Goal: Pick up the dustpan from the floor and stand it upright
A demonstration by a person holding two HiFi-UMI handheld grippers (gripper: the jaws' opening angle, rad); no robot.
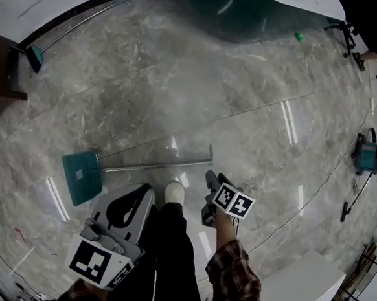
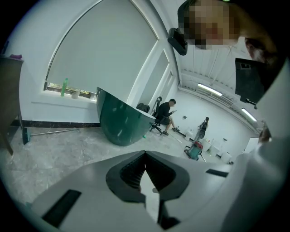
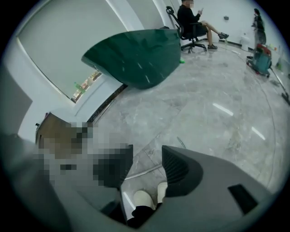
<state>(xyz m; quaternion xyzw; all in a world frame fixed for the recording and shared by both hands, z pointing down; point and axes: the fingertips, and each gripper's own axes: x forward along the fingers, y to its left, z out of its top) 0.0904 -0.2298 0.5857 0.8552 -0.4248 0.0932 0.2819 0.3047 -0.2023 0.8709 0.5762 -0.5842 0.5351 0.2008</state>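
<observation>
My left gripper (image 1: 145, 192) sits in the lower left of the head view. In the left gripper view its grey jaws are pressed together at the tips (image 2: 145, 154), with nothing pinched between them.

My right gripper (image 1: 216, 178) is just right of centre in the head view, below its black-and-white marker cube (image 1: 232, 202). Its jaws are spread wide (image 3: 147, 156) and hold nothing. Through the gap I see grey marble floor (image 3: 213, 104), a stretch of thin metal rod and my white shoes (image 3: 144, 199).

The teal plastic dustpan (image 1: 81, 176) lies flat on the floor at the left of the head view, above my left gripper and not touching it. Its long silver metal handle (image 1: 155, 167) runs right across the floor and ends just above my right gripper; neither gripper touches it.

My white shoe (image 1: 174, 192) and dark trouser leg (image 1: 170, 255) lie between the two grippers, with my plaid sleeve (image 1: 231, 267) behind the right one. At the top of the frame stands a curved dark green counter (image 1: 238, 11).
</observation>
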